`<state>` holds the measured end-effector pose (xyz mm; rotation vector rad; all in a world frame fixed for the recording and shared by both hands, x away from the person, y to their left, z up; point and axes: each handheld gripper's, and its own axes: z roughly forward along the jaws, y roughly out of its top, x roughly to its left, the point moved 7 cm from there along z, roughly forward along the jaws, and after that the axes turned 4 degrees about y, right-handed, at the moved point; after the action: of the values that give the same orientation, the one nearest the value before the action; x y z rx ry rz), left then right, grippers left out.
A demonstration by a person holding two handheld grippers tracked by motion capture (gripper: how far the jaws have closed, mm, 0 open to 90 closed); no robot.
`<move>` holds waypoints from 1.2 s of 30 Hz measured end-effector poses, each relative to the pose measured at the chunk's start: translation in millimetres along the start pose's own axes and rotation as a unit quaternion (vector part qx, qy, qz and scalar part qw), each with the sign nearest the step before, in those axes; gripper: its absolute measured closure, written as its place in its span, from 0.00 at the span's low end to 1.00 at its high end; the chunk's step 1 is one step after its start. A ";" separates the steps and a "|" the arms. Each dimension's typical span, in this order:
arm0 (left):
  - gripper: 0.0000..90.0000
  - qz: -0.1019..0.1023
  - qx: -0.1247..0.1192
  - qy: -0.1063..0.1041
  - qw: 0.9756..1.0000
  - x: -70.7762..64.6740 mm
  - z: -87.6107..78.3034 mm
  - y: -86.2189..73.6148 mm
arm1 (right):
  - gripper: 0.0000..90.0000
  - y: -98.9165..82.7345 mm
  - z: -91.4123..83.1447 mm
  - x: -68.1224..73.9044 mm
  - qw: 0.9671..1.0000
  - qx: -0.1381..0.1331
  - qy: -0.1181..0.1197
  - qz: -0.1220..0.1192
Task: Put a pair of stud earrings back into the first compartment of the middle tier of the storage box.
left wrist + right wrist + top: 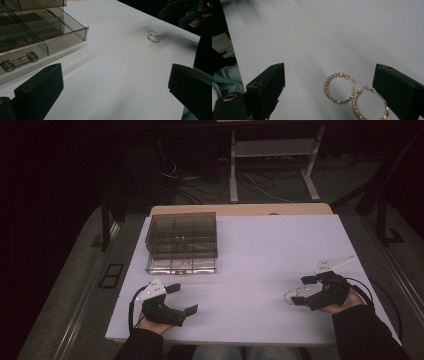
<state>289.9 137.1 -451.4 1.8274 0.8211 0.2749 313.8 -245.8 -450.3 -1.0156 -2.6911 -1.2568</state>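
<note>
Two gold hoop earrings [326,88] set with small stones lie flat on the white table [337,32], touching each other. They show as a pale glint [290,296] at the front right and farther off as a small gold pair [153,36]. My right gripper [332,92] hangs over them, open, with the hoops between its jaws but untouched; it is also in the high view [301,290] and the left gripper view [185,12]. My left gripper [181,299] rests open at the front left, nothing between its jaws [115,95].
A smoky clear compartment box [182,232] stands at the back left, with a drawer [62,37] slid out toward me and a handle [18,61] on the part below it. The table's front edge [220,340] runs just behind both hands.
</note>
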 end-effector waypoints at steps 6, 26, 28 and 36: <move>0.00 0.000 -0.001 0.000 1.000 0.9 0.4 0.5 | 0.11 0.6 10.5 -2.1 1.000 0.012 0.009 -0.009; 0.00 0.006 -0.006 -0.001 1.000 2.7 1.1 1.7 | 0.11 -11.7 36.4 2.3 0.998 0.057 0.005 -0.027; 0.00 0.008 -0.006 -0.001 1.000 2.8 1.3 1.6 | 0.13 -11.8 36.7 2.8 0.998 0.055 0.005 -0.026; 0.00 0.018 0.002 -0.010 1.000 -0.6 6.0 1.4 | 0.17 -15.6 38.3 1.2 0.998 0.062 -0.011 -0.021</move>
<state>293.2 132.0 -452.5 1.8467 0.7761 0.2782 314.0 -226.1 -486.7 -0.9688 -2.7816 -1.0741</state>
